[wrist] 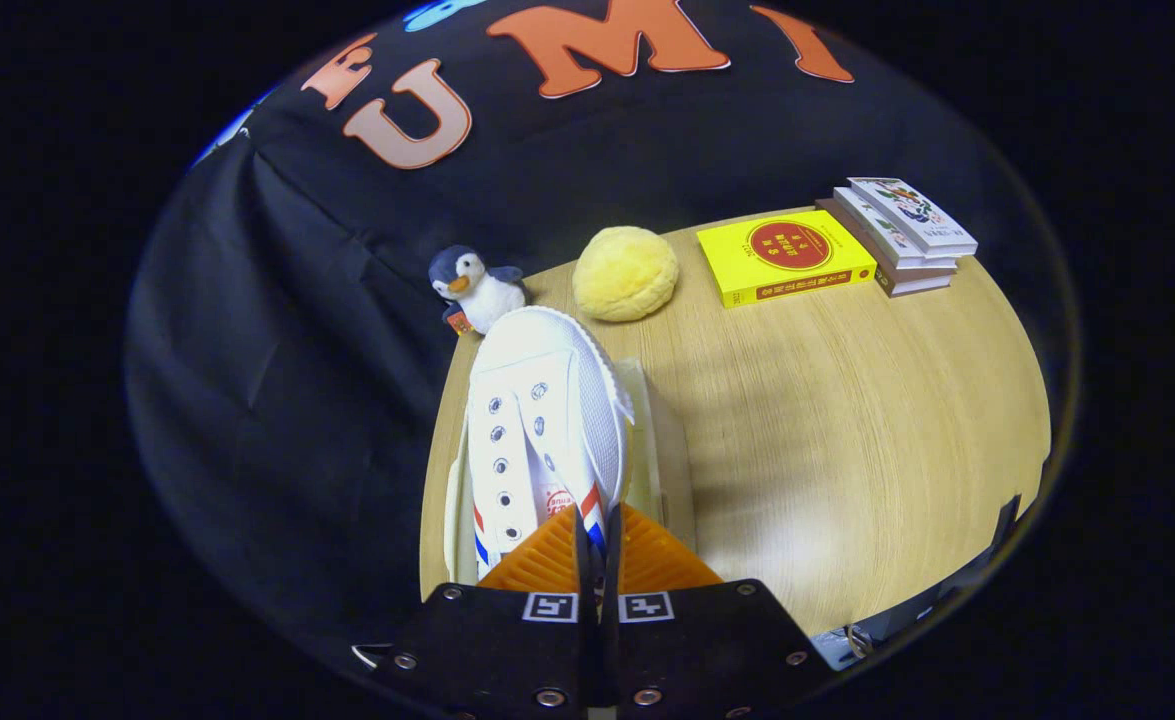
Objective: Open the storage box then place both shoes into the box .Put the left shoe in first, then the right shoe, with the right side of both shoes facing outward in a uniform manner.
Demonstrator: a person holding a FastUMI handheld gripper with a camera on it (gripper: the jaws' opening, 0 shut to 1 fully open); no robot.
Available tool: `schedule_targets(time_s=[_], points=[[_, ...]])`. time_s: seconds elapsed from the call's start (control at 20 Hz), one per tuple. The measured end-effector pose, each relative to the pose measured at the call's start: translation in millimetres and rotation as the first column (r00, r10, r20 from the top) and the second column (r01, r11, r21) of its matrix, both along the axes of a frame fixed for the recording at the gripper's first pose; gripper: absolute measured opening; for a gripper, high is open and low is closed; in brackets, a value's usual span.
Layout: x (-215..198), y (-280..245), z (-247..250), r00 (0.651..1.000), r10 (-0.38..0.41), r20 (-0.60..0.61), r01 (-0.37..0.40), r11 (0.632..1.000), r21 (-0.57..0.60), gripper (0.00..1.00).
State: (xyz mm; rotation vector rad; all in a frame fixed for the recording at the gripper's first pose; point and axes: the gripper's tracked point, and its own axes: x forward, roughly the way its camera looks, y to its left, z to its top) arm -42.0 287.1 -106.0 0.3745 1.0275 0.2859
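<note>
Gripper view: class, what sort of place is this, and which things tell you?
Probably a staged recording booth, not a home: a black cloth wall behind a wooden table set with props, with the tool shut on a white shoe.

Tongs closed, pinching

The tongs (pixel 597 528) point forward and down, the two fingers (pixel 547 560) drawn almost together, pressing from both sides on the shoe (pixel 537 420) edge.

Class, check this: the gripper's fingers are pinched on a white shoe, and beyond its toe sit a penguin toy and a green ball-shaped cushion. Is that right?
One slip: the cushion is yellow, not green. The gripper view shows the gripper pinched on the white shoe, with the penguin toy and the cushion beyond its toe.
</note>
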Motion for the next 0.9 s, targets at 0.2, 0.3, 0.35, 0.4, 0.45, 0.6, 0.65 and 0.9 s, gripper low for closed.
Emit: schedule_targets(time_s=[0.2, 0.3, 0.35, 0.4, 0.45, 0.6, 0.65, 0.9], points=[[-1.4, 21.2, -19.4, 0.999, 0.025, -0.031, -0.026, 0.998, -0.057, 0.00], [1.0, 25.1, -31.4, 0.999, 0.030, -0.041, -0.034, 0.995, -0.094, 0.00], [1.2, 24.5, -38.8, 0.998, 0.029, -0.050, -0.035, 0.992, -0.118, 0.00], [1.6, 23.6, -47.9, 0.998, 0.027, -0.062, -0.035, 0.990, -0.139, 0.00], [0.4, 22.8, -55.4, 0.997, 0.023, -0.078, -0.035, 0.987, -0.154, 0.00], [-8.9, 20.5, -79.7, 0.992, 0.005, -0.125, -0.031, 0.979, -0.202, 0.00], [-11.2, 17.8, -86.0, 0.990, 0.000, -0.140, -0.033, 0.972, -0.234, 0.04], [-4.6, 33.3, -61.4, 0.998, 0.009, -0.069, -0.022, 0.982, -0.185, 0.43]])
